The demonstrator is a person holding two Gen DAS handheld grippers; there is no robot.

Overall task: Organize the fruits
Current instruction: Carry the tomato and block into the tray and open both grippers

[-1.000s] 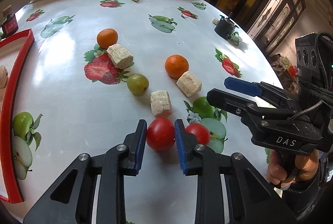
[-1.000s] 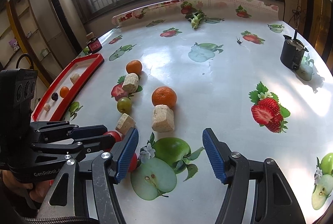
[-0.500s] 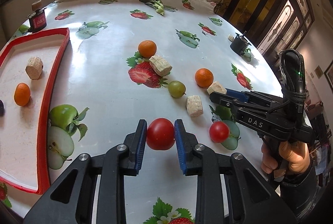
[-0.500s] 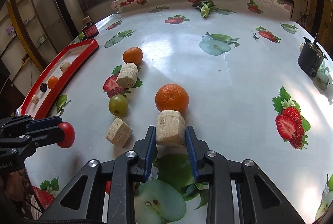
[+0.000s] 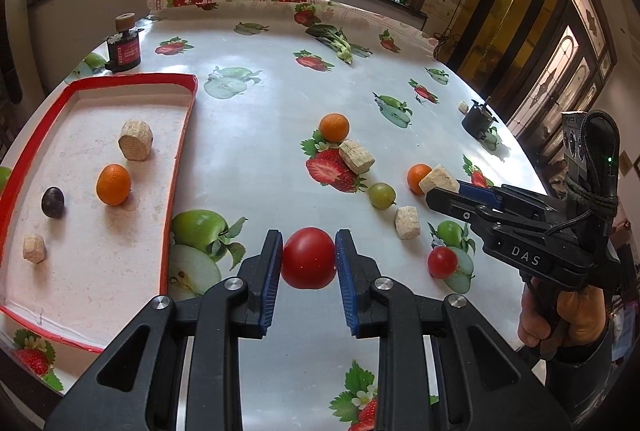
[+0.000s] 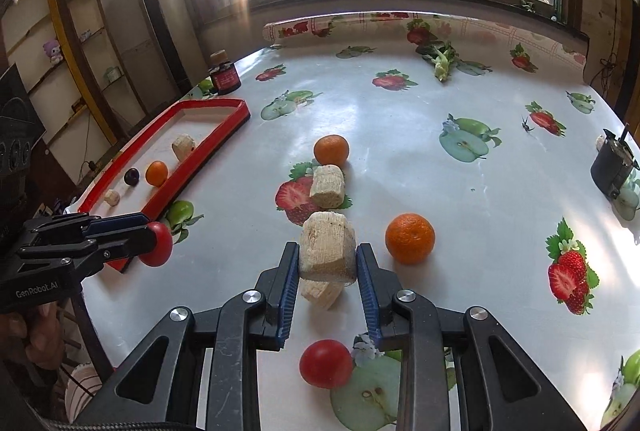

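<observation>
My left gripper (image 5: pixel 307 257) is shut on a red tomato (image 5: pixel 309 258) and holds it above the table, right of the red tray (image 5: pixel 181 167). It also shows in the right wrist view (image 6: pixel 158 243). My right gripper (image 6: pixel 327 261) is shut on a beige block (image 6: pixel 329 251), lifted off the table; the left wrist view shows this block too (image 5: pixel 439 179). On the table lie a second tomato (image 6: pixel 326 363), two oranges (image 6: pixel 409 238) (image 6: pixel 331 150), a green grape (image 5: pixel 382 195) and two more beige blocks (image 6: pixel 328 186) (image 5: pixel 407 222).
The tray holds an orange (image 5: pixel 113 184), a dark plum (image 5: pixel 53 202) and two beige blocks (image 5: pixel 136 140) (image 5: pixel 34 248). A dark jar (image 5: pixel 124 49) stands behind the tray. A small black device (image 6: pixel 611 167) sits at the right. Greens (image 6: pixel 440 61) lie at the back.
My left gripper carried the tomato up and left toward the tray. My right gripper closed on the beige block beside the orange and lifted it off the table.
</observation>
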